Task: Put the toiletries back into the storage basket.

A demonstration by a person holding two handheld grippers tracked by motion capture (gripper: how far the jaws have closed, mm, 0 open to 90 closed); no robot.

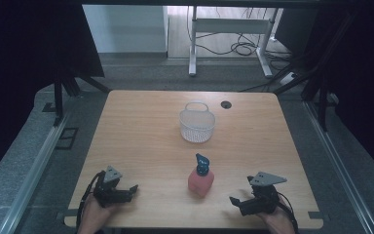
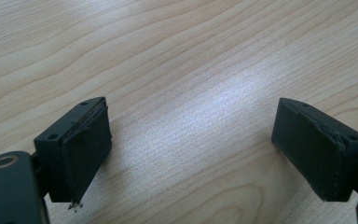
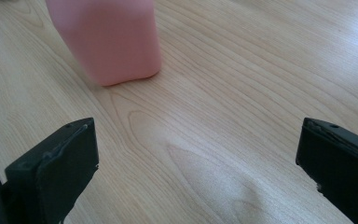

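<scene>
The bottle is pink and squat with rounded corners, topped by a blue pump head. It stands upright on the table's near half, between the two grippers and apart from both, nearer the right one. In the right gripper view its pink base rests flat on the wood.

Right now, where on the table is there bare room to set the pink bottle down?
Bare wood spans the table's left half, between the left gripper and the white basket. The strip right of the basket is free too. It is tightest in the middle, around the pink bottle near the right gripper.
</scene>
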